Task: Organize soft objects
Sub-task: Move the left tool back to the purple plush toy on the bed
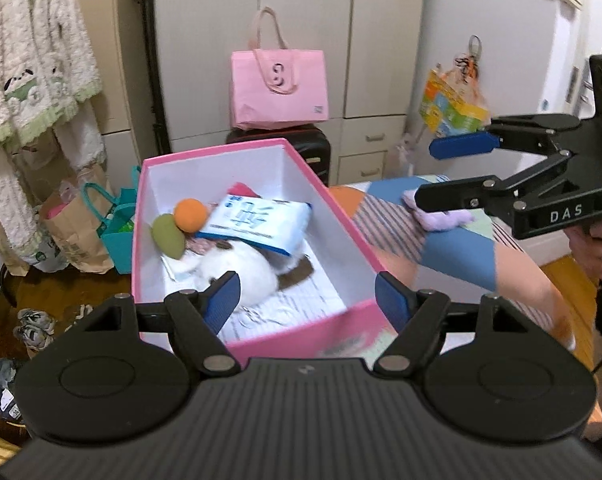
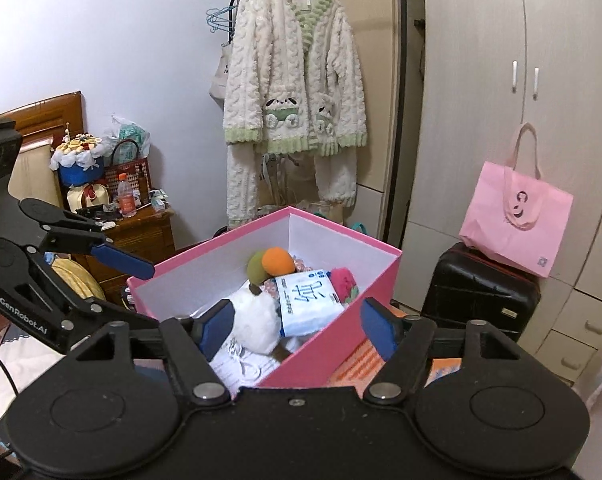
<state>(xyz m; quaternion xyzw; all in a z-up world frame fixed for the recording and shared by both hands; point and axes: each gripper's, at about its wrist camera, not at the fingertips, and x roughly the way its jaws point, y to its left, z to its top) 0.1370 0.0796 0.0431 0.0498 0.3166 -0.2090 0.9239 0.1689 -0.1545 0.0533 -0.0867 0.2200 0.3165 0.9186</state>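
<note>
A pink box [image 1: 333,332] with a white inside stands on a patchwork bedspread [image 1: 453,252]. In it lie a white plush [image 1: 241,264], an orange ball [image 1: 190,214], a green plush [image 1: 167,236], a red soft piece [image 2: 345,284] and a blue-and-white tissue pack [image 1: 257,222]. My left gripper [image 1: 307,302] hovers over the box's near end, open and empty. My right gripper [image 2: 297,328] hangs over the box's near corner [image 2: 325,356], open with nothing held. A small purple soft thing [image 1: 445,216] lies on the bedspread beyond the right gripper [image 1: 453,172].
A pink tote [image 1: 279,84] rests on a black suitcase [image 1: 313,144] before the wardrobe [image 1: 309,20]. A fluffy white-and-green robe [image 2: 297,80] hangs on a rack. Paper bags [image 1: 77,232] and shoes [image 1: 35,326] sit on the floor. A cluttered wooden nightstand [image 2: 141,232] stands by the wall.
</note>
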